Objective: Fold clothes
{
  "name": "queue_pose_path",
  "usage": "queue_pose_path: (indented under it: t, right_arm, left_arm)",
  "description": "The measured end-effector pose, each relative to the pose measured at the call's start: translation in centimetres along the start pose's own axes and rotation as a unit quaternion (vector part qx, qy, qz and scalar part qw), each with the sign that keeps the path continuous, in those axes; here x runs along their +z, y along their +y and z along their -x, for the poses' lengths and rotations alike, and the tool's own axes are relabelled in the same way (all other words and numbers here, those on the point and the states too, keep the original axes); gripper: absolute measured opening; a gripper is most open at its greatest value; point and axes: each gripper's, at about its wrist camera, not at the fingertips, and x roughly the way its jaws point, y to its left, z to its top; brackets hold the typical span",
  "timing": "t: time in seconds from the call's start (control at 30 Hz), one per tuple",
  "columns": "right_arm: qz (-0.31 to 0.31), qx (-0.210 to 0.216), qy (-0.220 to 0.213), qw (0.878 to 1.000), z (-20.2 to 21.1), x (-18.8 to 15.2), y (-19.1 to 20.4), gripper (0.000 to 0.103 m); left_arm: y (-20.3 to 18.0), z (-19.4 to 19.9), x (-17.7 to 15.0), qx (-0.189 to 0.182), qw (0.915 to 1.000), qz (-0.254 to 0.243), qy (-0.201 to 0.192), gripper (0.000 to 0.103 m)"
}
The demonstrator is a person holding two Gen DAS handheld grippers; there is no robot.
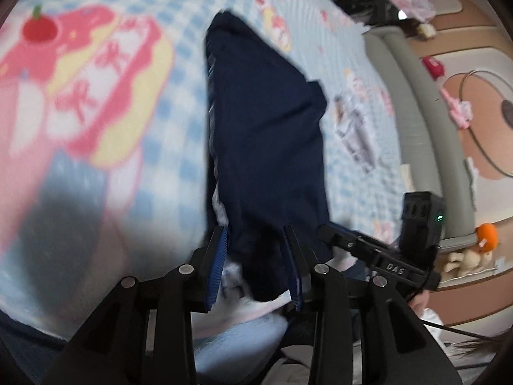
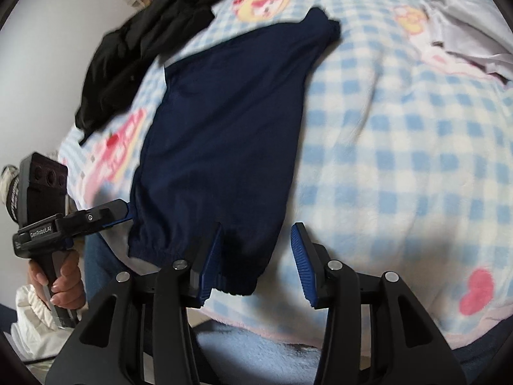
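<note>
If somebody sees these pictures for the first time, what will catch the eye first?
First the navy garment, spread lengthwise on the blue checked blanket with its elastic hem nearest the cameras. Both grippers are at that hem: the right gripper open over one corner, the left gripper around the other. A black garment lies crumpled beyond.

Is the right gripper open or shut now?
Open: the right gripper has its two blue pads wide apart, over the hem of the navy garment.
</note>
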Motion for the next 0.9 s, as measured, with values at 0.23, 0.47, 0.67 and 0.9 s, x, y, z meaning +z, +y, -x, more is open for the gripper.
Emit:
queue_pose_path:
  t: [0.23,0.47,0.67,0.9]
  right_arm:
    - [-0.02,-0.011,-0.014,1.0,1.3,-1.0,-1.7,0.044]
    - [-0.006,0.037,-0.002,0.999,0.9,-1.2,-1.2,0.047]
    - [0.005,0.043,0.008,0.999,0.3,-1.5,-0.6,0.047]
    - [0.037,0.039,0.012,0.998,0.0,-2.0,0.9,0.025]
  left_arm:
    - [-0.7,-0.2,-0.6,0.029,0.9991,-0.021,0.024,0.036]
    - [-0.6,-1.6,-1.0,0.037,0.9986,-0.016,0.035,0.039]
    - [-0.2,-1.3,-1.2,0.031,0.9988,-0.003,0.039,0.039]
    - [-0.9,-1.5,-1.4,0.019,0.9993,-0.011,0.029,0.021]
